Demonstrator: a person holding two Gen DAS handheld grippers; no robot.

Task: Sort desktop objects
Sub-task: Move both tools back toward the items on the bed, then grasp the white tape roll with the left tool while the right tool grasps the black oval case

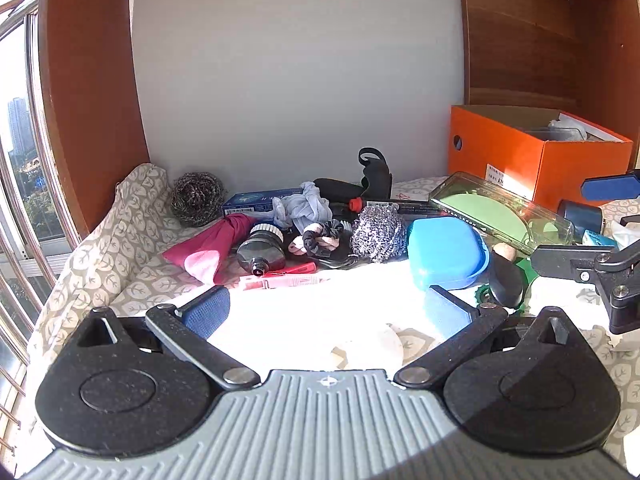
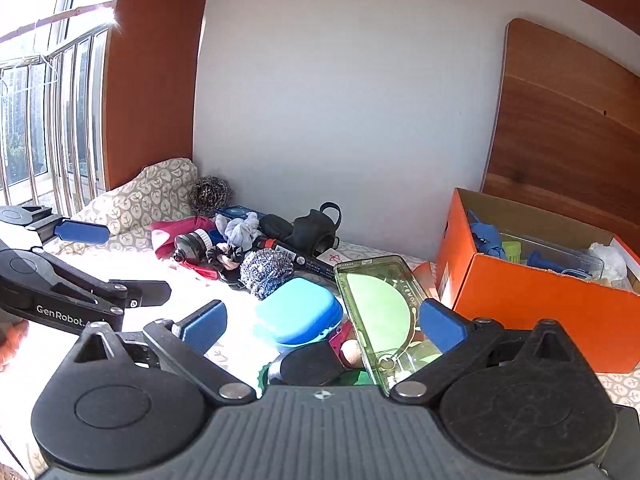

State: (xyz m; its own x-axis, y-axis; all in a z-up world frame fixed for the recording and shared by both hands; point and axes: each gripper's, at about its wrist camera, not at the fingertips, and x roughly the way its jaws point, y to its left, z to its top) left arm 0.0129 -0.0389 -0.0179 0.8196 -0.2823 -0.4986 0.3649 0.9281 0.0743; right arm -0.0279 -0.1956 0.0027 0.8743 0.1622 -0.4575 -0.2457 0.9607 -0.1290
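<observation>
Blue plastic case [image 2: 298, 314] sits mid-desk, near right gripper [image 2: 322, 322], w/ orange box [image 2: 536, 300] at far right. Prob light, stiff, smooth & slippery; grab across short sides. Both grippers spread wide, holding nothing; left gripper [image 1: 326, 312] over bare cloth.

Each tool [image 1: 326, 304] is black-linked with blue pads [image 2: 204, 324], ribbed grey body, "GenRobot" lettering.

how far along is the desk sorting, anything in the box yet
Partly done: the orange box already holds blue items and a clear container. Nothing is in hand; the left gripper and right gripper both have open, empty jaws. Left: the blue case, green clear case, silver scourer and the pile behind them on the cloth.
</observation>
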